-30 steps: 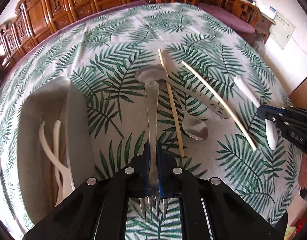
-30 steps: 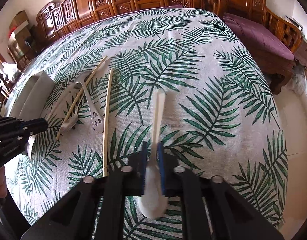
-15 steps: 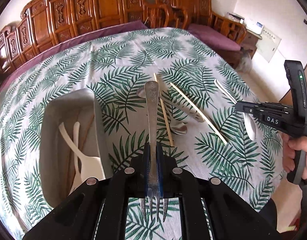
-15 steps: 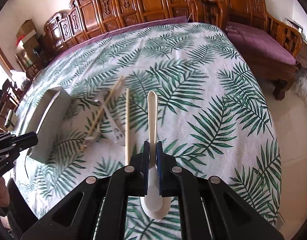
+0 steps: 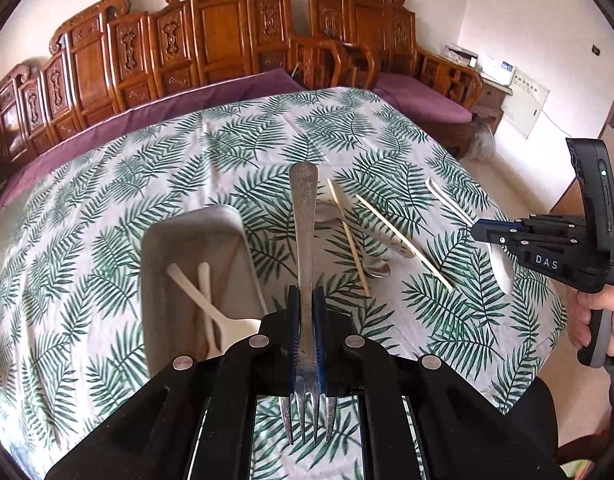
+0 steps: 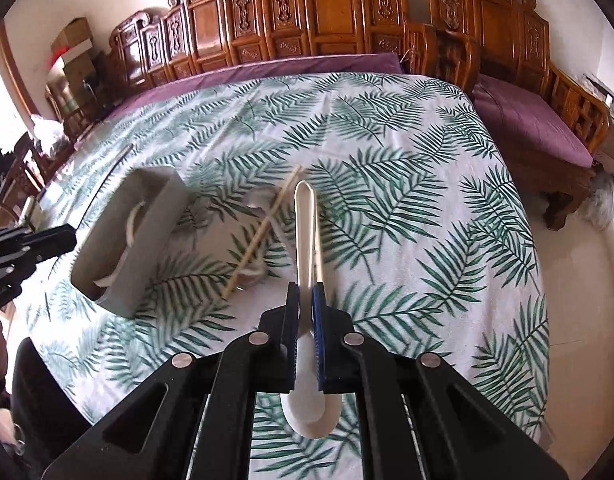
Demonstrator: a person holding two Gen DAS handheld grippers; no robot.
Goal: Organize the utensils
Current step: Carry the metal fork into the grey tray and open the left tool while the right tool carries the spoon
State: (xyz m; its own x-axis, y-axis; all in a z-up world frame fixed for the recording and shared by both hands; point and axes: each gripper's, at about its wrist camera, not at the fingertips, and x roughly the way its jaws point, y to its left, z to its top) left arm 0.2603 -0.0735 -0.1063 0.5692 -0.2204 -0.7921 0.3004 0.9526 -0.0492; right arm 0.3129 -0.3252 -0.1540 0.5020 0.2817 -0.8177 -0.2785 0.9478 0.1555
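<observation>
My left gripper (image 5: 307, 304) is shut on a metal fork (image 5: 303, 220), handle pointing forward, held above the table just right of the grey tray (image 5: 159, 248). White plastic utensils (image 5: 203, 296) lie in the tray. My right gripper (image 6: 305, 302) is shut on a white plastic spoon (image 6: 305, 232), bowl toward the camera, lifted over the table; it also shows in the left wrist view (image 5: 477, 229). Two wooden chopsticks (image 5: 403, 236) and metal spoons (image 5: 377, 269) lie on the leaf-print cloth (image 5: 211, 160).
The tray shows in the right wrist view (image 6: 155, 232) at left with the left gripper (image 6: 71, 236) beside it. Carved wooden benches (image 5: 211, 32) with purple cushions ring the table's far side. The table edge drops off at right (image 6: 543, 280).
Both grippers have risen from the table with their utensils. The left one carried the fork toward the tray; the right one lifted the white spoon and swung toward the tray.
</observation>
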